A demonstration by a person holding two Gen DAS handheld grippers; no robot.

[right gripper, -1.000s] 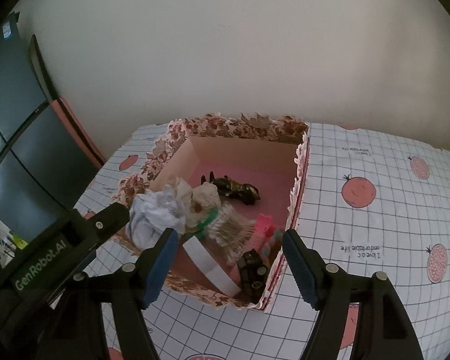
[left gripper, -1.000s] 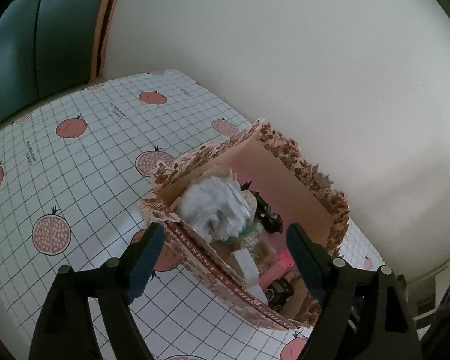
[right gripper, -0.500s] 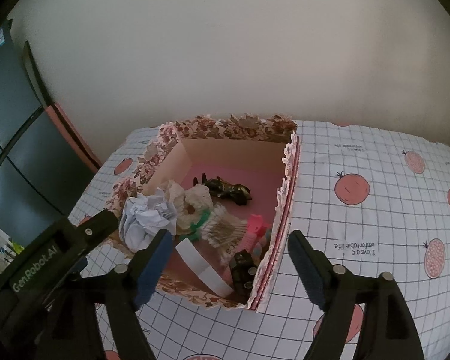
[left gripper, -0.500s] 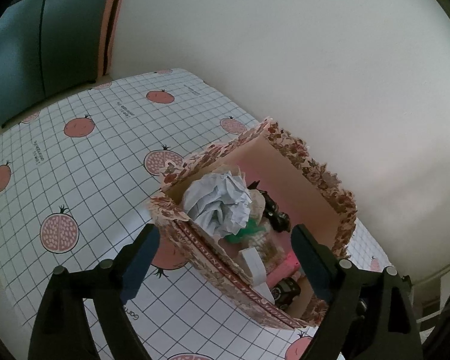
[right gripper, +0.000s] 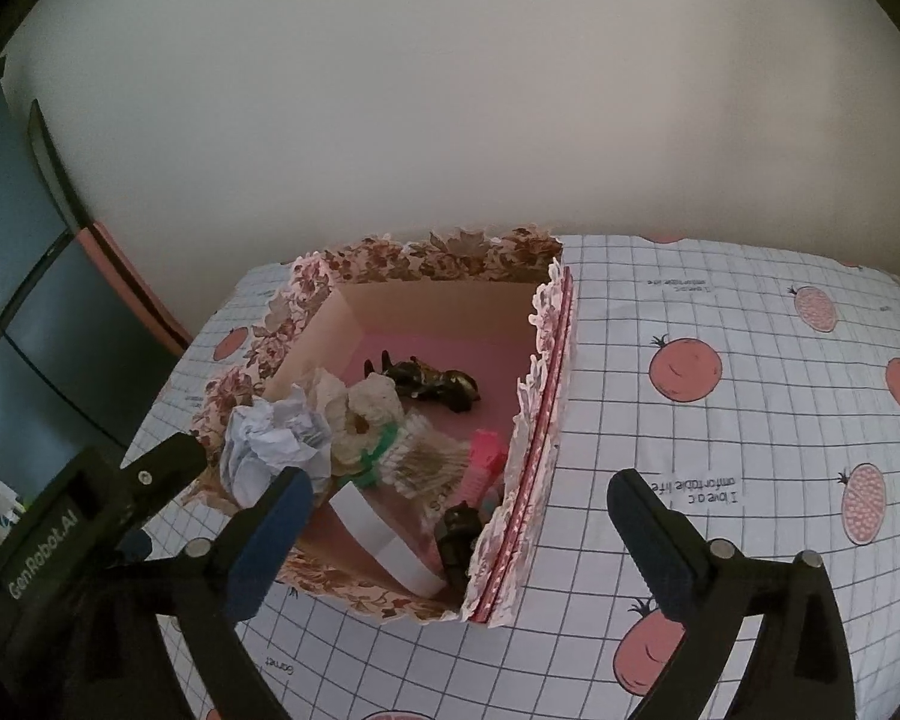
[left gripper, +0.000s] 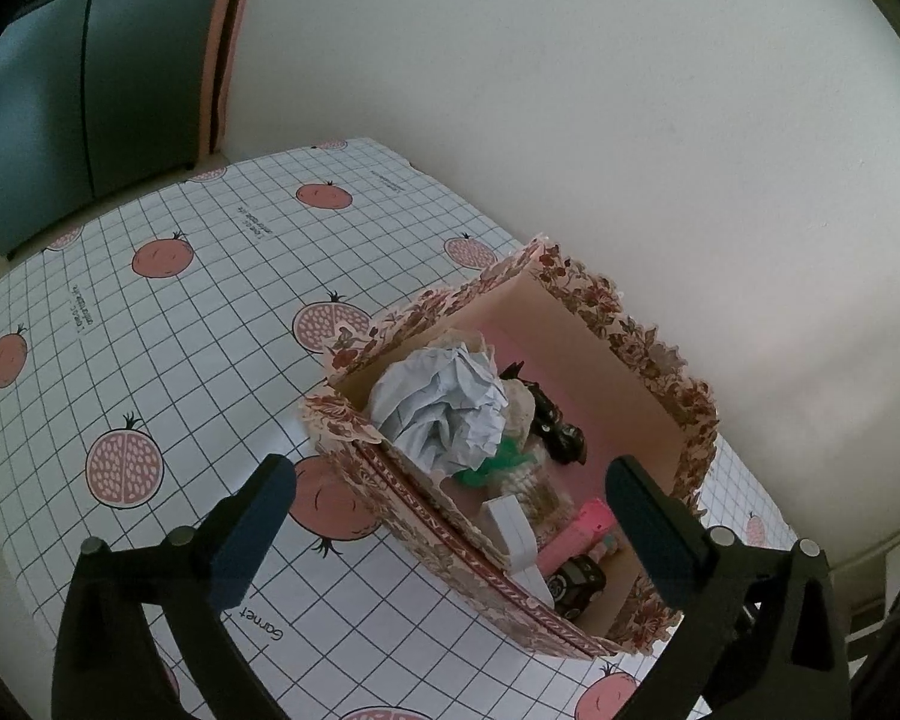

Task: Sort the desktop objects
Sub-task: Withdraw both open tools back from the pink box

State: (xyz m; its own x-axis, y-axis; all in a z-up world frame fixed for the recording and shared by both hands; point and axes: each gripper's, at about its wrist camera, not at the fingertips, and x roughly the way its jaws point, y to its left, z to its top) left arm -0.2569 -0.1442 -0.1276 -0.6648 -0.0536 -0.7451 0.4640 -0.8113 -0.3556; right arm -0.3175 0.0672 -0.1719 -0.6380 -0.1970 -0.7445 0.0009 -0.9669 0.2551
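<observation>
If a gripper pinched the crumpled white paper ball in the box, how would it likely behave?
The crumpled paper ball looks loosely wadded, so it would probably crush under the pads. It is likely very light for its bulk. It sits piled in a corner of the floral box, so lifting it might nudge the green-tied bundle.

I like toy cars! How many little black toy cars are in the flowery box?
1 that I can see: the black toy car sits in the near corner of the flowery box, beside the pink thing. More could hide under the crumpled paper.
</observation>
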